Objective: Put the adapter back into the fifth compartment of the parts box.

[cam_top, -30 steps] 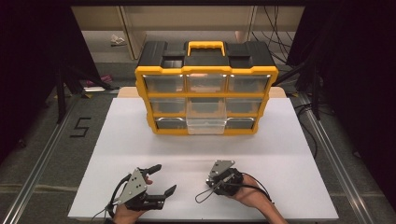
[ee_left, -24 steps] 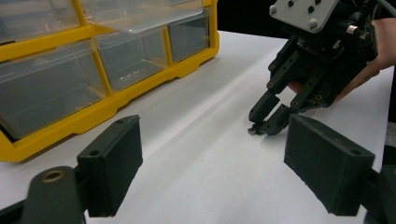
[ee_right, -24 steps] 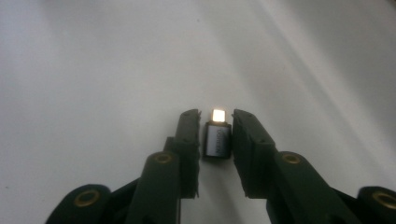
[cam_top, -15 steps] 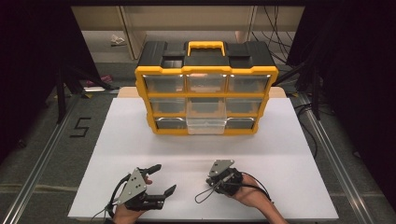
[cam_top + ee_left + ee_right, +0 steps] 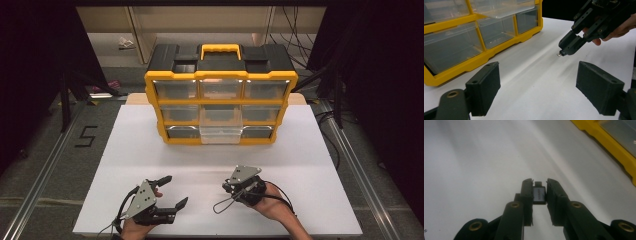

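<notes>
My right gripper (image 5: 539,187) is clamped on a small black USB adapter (image 5: 539,194), held just above the white table (image 5: 310,150), near edge. My left gripper (image 5: 539,82) has jaws wide apart w/ nothing between. Yellow drawer organizer (image 5: 220,102) sits further back.

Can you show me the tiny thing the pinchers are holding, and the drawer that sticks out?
small black adapter (image 5: 539,195), right gripper view, on its labelled face between the shut jaws.
open clear drawer (image 5: 220,134), high view, on its front wall, bottom middle of the organiser.
</notes>
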A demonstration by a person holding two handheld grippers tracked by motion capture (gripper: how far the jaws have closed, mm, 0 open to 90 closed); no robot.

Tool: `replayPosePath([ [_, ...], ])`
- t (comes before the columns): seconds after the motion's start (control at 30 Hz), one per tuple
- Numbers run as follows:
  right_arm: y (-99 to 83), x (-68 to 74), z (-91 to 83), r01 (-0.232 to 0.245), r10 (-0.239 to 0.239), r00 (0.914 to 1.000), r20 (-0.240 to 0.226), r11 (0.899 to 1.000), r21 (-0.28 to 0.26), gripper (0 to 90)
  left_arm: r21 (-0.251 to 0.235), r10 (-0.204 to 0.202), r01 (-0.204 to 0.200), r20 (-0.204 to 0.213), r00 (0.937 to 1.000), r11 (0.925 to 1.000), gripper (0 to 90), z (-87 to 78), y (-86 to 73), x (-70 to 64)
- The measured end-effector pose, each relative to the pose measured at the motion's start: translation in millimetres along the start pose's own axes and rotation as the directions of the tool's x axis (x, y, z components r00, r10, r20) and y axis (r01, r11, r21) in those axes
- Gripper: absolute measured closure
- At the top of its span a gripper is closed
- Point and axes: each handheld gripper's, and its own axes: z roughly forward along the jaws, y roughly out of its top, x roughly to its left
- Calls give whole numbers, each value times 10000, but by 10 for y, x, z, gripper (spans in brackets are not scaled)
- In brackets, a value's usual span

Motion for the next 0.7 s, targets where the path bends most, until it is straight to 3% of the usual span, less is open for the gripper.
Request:
replayPosePath([
  [0.7, 123, -14, -216, 69, -34, 9993, 368, 9954, -956, 764, -23, -16, 16, -49, 10000, 10000, 190, -1, 0, 1],
])
